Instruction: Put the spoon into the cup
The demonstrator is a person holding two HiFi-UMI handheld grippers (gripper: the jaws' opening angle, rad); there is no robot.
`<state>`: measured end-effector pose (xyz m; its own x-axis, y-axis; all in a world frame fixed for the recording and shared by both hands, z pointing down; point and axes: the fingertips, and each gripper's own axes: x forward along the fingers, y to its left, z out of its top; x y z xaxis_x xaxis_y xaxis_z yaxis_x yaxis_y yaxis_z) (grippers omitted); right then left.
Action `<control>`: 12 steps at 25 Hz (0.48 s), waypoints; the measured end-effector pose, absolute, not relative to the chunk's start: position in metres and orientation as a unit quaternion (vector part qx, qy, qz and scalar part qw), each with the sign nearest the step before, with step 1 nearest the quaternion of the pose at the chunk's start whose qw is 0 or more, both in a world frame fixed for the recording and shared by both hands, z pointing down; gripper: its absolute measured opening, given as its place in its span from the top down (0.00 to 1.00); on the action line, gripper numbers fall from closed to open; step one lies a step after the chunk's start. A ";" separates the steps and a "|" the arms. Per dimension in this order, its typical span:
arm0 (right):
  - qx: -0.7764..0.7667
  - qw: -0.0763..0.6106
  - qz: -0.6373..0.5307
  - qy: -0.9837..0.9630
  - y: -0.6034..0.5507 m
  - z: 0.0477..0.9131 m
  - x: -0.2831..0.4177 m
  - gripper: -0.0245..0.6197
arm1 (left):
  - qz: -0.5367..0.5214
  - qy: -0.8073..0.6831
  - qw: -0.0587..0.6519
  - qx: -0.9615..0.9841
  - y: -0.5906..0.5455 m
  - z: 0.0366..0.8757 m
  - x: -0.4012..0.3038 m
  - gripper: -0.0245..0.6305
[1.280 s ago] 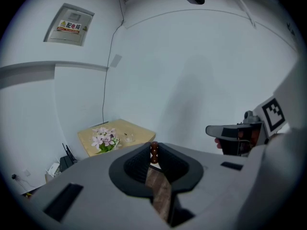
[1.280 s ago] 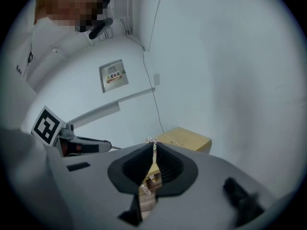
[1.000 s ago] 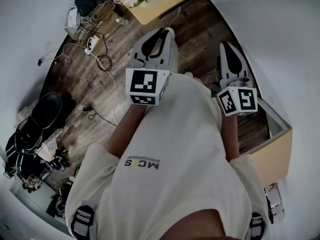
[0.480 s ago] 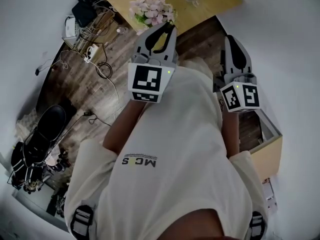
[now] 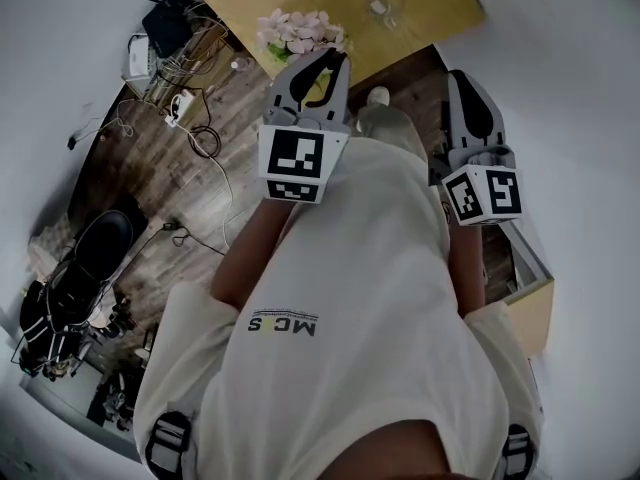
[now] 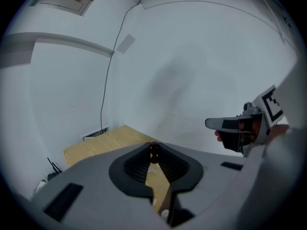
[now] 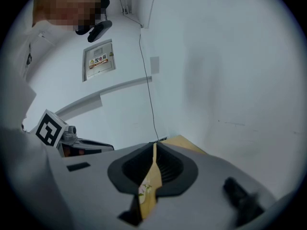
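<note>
A person in a cream T-shirt [image 5: 370,288] fills the lower middle of the head view, standing on a dark wood-plank floor [image 5: 180,168]. A black office chair [image 5: 95,243] stands at the left edge and loose cables [image 5: 200,128] lie at the upper left. Across the top of that frame lies a pale yellow wooden tabletop [image 5: 430,18].

Both tools point up the frame towards it. The left claw [image 5: 335,63] and the right claw [image 5: 462,76] each have their tips together and carry nothing. In each gripper view only a thin wedge of tabletop shows through the slit between the jaws.

On the tabletop a bunch of pink and white flowers [image 5: 300,33] sits just above the left claw. Further right is a small clear glass cup [image 5: 383,8]. The spoon cannot be picked out in any view, so its long axis is unknown. It is probably on the tabletop near the cup, too small to see.

The cup lies ahead of both claws and between their two lines, somewhat nearer the left one. Either hand would have to reach forward over the tabletop edge.

Only the head view shows the cup, the floor and the chair. The left gripper view adds a white wall, the far end of the tabletop and the right claw at its right edge. The right gripper view shows a wall notice [image 7: 98,61], and a sliver of the flowers through its slit.
</note>
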<state>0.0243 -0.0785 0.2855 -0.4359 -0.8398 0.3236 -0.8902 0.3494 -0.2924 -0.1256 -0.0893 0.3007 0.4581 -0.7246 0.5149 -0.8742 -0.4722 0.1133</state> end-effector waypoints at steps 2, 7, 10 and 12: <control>0.529 0.055 0.216 -0.819 -0.084 0.286 0.030 0.90 | 0.211 -0.476 0.183 0.834 -0.096 0.306 -0.120 0.88; 0.533 0.057 0.231 -0.812 -0.086 0.298 0.044 0.90 | 0.227 -0.466 0.182 0.836 -0.109 0.320 -0.104 0.88; 0.531 0.059 0.238 -0.812 -0.088 0.303 0.048 0.90 | 0.230 -0.464 0.184 0.835 -0.119 0.324 -0.096 0.88; 0.526 0.059 0.239 -0.814 -0.090 0.306 0.050 0.90 | 0.233 -0.466 0.187 0.833 -0.123 0.330 -0.091 0.88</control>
